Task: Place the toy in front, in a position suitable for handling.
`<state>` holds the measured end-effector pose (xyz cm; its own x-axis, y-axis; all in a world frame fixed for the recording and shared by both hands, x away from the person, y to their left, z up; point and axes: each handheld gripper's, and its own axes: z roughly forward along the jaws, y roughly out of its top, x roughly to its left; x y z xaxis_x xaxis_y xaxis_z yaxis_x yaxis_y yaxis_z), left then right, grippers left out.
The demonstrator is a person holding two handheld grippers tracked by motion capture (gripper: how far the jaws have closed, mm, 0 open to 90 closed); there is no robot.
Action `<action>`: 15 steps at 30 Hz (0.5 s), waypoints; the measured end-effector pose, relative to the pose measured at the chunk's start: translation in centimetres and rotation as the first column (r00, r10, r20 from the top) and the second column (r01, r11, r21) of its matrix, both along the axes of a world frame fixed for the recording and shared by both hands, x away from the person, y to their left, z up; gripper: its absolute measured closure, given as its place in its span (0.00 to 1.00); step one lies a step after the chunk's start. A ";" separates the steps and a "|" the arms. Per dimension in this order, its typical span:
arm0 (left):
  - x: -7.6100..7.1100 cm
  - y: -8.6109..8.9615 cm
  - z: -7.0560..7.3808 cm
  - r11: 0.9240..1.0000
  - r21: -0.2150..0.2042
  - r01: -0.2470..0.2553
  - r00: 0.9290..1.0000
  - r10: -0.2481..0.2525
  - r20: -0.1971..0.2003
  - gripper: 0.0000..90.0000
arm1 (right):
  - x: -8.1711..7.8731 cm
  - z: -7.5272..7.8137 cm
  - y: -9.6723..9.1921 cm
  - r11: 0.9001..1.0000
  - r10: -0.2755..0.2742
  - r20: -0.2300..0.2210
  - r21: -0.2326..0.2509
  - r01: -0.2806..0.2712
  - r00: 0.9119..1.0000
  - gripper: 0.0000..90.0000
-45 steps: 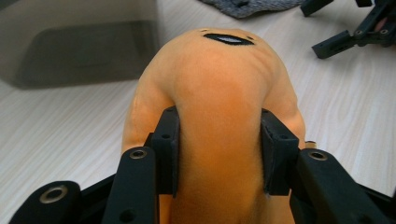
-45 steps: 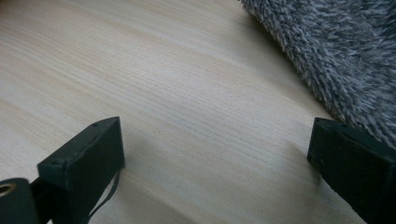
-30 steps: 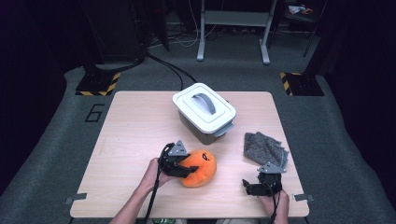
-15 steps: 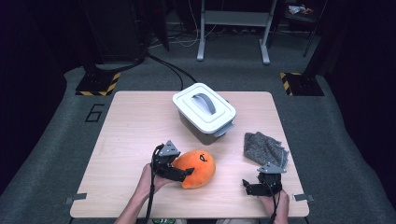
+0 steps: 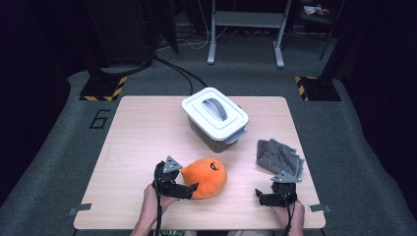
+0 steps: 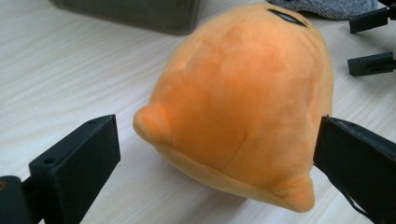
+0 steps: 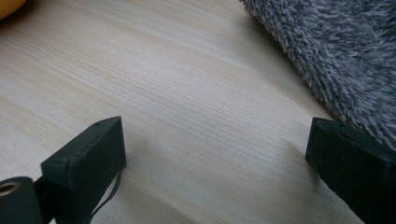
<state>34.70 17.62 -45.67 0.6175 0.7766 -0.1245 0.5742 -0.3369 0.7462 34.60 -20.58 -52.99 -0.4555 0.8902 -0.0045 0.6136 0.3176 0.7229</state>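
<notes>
The round orange plush toy with a black stitched mark (image 5: 205,177) lies on the light wooden counter (image 5: 142,132), near its front edge, in front of the white lidded plastic box with a grey handle (image 5: 215,117) and apart from it.

Left tool (image 5: 189,186): immediately left of the plush toy. Its jaws have just been opening and now stand wide. In the left gripper view the toy (image 6: 243,98) sits between the two black jaws; the left-hand jaw is plainly clear of the fabric, the right-hand jaw stands at the toy's flank, and I see no dent in the plush there. Reading: nothing gripped; the toy rests on the counter under its own weight.

Key relation: the toy lies straight ahead of the left tool, along the tool's own line. Its long axis runs roughly left to right across the counter, narrow end toward the left tool, bulkier end toward the box side.

Right tool (image 5: 265,196): well to the right of the plush toy, jaws wide, nothing between them but bare counter. Just behind it lies the crumpled grey fuzzy cloth (image 5: 279,156), which the right gripper view shows at the upper right (image 7: 336,56).

Judgement: the left hand (image 5: 155,201) is much nearer the toy; any re-grip falls to it. The right tool is better placed for the cloth.
</notes>
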 end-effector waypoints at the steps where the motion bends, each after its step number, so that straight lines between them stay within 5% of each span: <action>1: -0.1 0.0 -0.3 1.000 0.006 -0.004 1.000 0.005 -0.006 0.03 | 0.0 0.0 0.0 1.000 -0.002 -0.002 0.002 0.002 1.000 0.04; 8: 0.1 -0.1 -1.2 1.000 -0.007 -0.023 0.999 0.022 -0.047 0.10 | 0.0 0.0 0.0 1.000 -0.003 -0.002 0.003 0.003 1.000 0.04; 13: 0.3 0.1 -1.7 0.998 -0.059 0.003 0.996 -0.008 -0.085 0.20 | 0.0 0.0 0.0 1.000 -0.003 -0.003 0.003 0.003 1.000 0.04; 15: 0.4 0.0 -1.7 0.999 -0.045 0.018 0.996 -0.022 -0.086 0.24 | 0.0 0.0 0.0 1.000 -0.004 -0.004 0.004 0.004 1.000 0.04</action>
